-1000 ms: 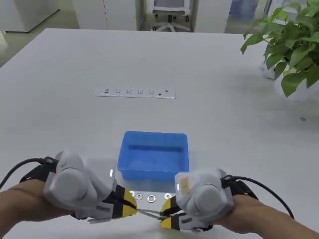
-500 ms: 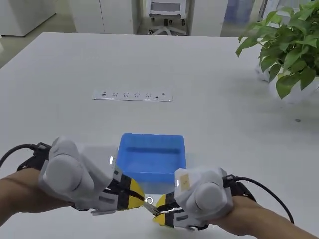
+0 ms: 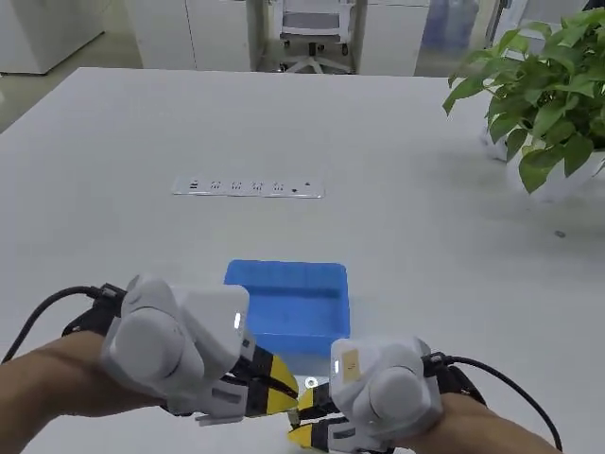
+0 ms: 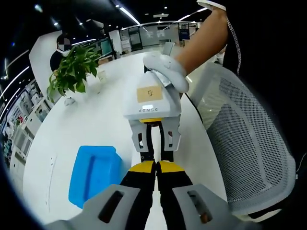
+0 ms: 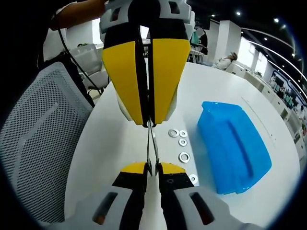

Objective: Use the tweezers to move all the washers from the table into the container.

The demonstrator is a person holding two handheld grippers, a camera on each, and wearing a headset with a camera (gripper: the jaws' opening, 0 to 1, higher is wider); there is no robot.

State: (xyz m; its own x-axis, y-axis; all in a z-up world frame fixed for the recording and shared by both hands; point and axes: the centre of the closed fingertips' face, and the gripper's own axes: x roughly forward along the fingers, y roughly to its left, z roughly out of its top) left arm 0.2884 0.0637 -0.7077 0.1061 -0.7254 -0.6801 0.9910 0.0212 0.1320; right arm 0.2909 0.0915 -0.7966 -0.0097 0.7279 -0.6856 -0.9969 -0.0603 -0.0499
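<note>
One white table [image 3: 425,236] bears the blue container [image 3: 288,298]; near it the left gripper [image 4: 156,166] and right gripper [image 5: 147,168] meet nose to nose, each pinched tight on the tweezers [image 5: 150,141]; five washers [image 5: 184,156] lie on the table beside the container

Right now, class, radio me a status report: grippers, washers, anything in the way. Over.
Status: left hand-held gripper and right hand-held gripper both shut on tweezers. Five washers on table beside blue container. Nothing between them.
</note>
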